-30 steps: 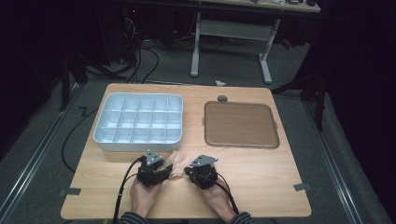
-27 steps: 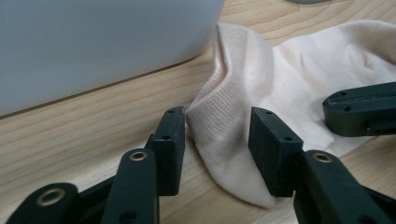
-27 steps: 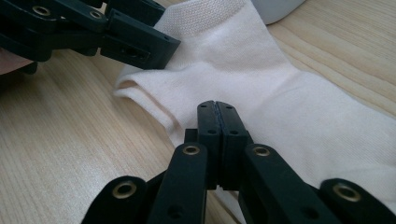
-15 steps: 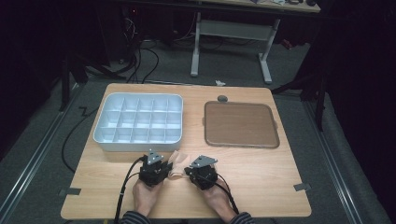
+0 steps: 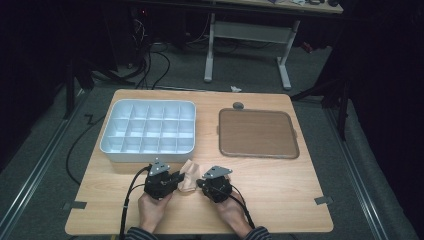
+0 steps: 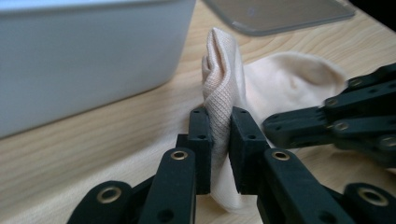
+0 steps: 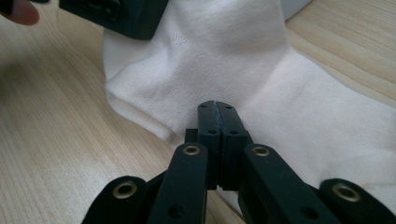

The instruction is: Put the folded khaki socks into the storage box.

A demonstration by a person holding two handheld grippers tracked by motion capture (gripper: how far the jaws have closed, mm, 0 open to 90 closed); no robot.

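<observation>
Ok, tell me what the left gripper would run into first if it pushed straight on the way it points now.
The left gripper, shut on a fold of the sock, would likely meet the right gripper first, just past the sock. Depth is hard to judge; it might slip by toward the brown tray.

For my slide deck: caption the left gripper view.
Left tool pinching a bunched fold of the cream knit fabric sock beside the white plastic compartment tray.
</observation>
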